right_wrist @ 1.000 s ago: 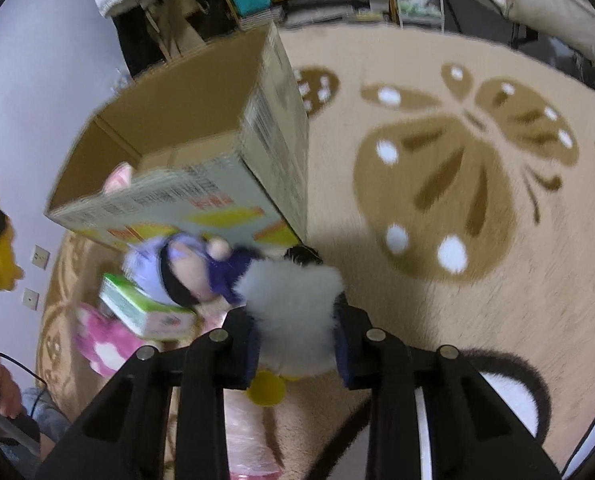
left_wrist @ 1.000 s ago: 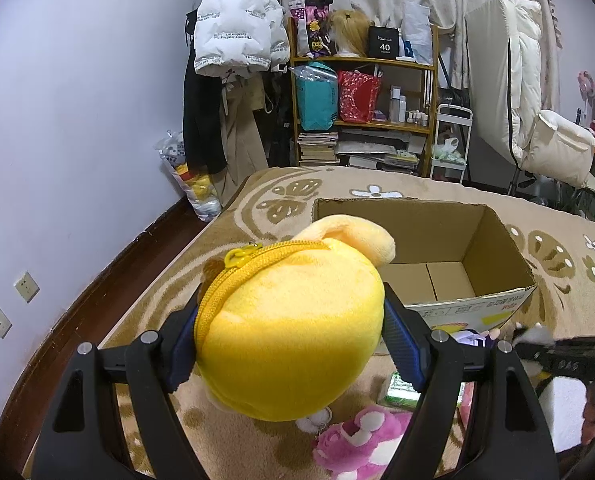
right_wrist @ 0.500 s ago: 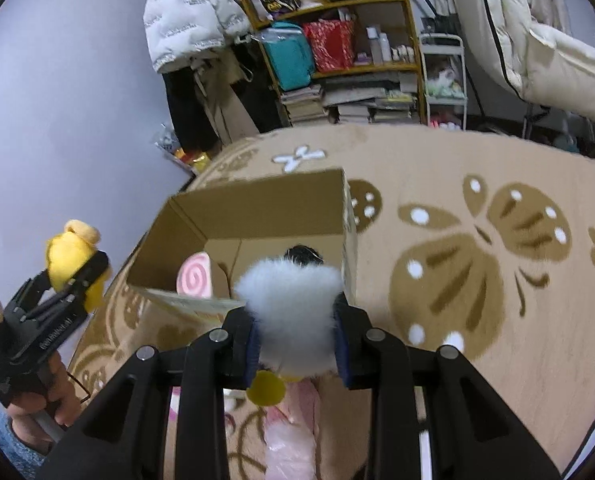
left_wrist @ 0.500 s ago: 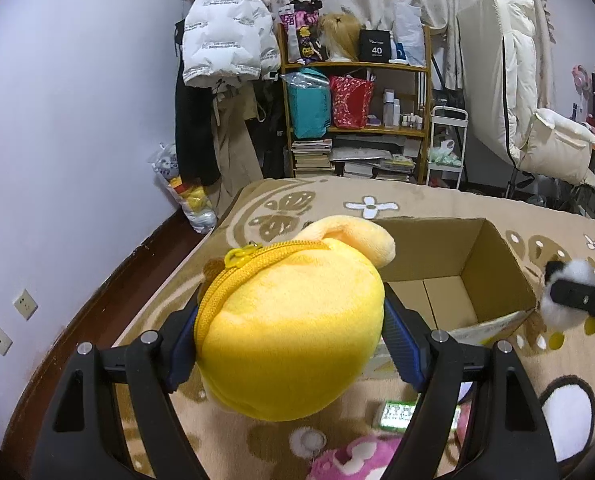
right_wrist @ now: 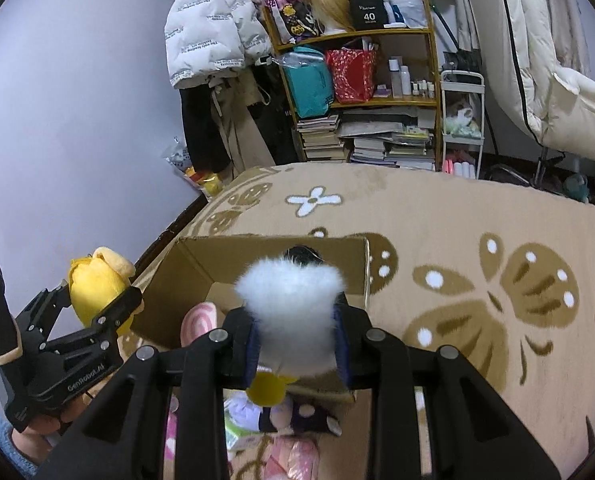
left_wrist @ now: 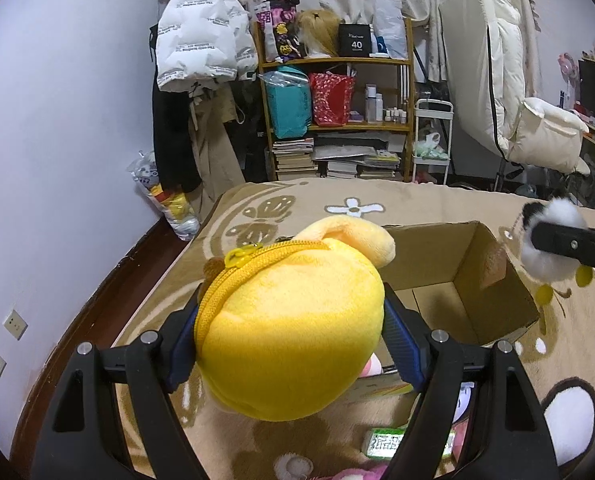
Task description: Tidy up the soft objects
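My left gripper (left_wrist: pixel 289 332) is shut on a round yellow plush pouch (left_wrist: pixel 293 320) with a zipper, held above the near left corner of an open cardboard box (left_wrist: pixel 469 280). My right gripper (right_wrist: pixel 295 332) is shut on a fluffy white plush toy (right_wrist: pixel 291 304) with yellow feet, held over the box (right_wrist: pixel 265 252) near its front wall. The left wrist view shows that white toy (left_wrist: pixel 553 236) at the right, above the box's right wall. A pink-and-white swirl plush (right_wrist: pixel 199 320) lies inside the box. In the right wrist view the left gripper (right_wrist: pixel 101 300) and its yellow pouch (right_wrist: pixel 95 284) are at the left.
The box stands on a beige patterned rug (right_wrist: pixel 477 240). On the rug in front of the box lie a purple doll (right_wrist: pixel 273 416), a green tissue pack (left_wrist: pixel 381 444) and pink plush items (right_wrist: pixel 293 456). A cluttered shelf (left_wrist: pixel 337 120), hanging coats (left_wrist: pixel 201 80) and a white chair (left_wrist: pixel 537 128) line the far wall.
Both grippers have risen and moved toward the box. The right gripper lifted the white toy from the rug up over the box. The left gripper carried the yellow pouch closer to the box.
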The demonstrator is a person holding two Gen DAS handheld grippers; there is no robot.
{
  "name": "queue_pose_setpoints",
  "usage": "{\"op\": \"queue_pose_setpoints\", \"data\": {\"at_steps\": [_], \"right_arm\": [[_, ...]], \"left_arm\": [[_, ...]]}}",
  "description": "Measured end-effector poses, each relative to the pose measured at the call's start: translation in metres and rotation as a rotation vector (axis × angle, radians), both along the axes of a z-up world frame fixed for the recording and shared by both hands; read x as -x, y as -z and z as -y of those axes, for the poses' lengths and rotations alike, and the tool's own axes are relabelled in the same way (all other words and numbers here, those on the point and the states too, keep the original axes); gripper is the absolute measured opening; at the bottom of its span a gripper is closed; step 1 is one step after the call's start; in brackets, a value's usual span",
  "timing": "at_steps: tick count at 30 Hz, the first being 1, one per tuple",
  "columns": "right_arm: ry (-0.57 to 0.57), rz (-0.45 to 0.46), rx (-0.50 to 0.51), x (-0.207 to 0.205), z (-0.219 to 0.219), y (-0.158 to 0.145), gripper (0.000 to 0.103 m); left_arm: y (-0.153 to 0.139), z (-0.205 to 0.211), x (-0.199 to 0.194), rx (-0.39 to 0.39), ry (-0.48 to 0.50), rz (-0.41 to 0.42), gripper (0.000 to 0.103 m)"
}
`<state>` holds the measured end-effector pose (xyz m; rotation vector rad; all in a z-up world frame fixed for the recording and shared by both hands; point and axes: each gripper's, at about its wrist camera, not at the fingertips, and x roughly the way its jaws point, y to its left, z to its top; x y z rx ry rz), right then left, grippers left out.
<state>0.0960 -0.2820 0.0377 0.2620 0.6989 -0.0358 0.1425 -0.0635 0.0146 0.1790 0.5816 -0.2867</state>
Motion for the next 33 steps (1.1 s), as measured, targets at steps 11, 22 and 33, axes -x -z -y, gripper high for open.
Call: {"op": "queue_pose_setpoints", "data": {"at_steps": [11, 22, 33], "right_arm": [[-0.047, 0.029, 0.036, -0.022, -0.009, 0.016, 0.032], [-0.043, -0.005, -0.003, -0.030, -0.004, 0.042, 0.035], [-0.044, 0.007, 0.002, -0.026, -0.007, 0.037, 0.035]], "left_arm": [[0.018, 0.015, -0.014, -0.030, 0.053, -0.053, 0.079], [0.025, 0.023, -0.017, -0.019, 0.072, -0.055, 0.080], [0.026, 0.027, -0.017, -0.009, 0.116, -0.054, 0.081]]}}
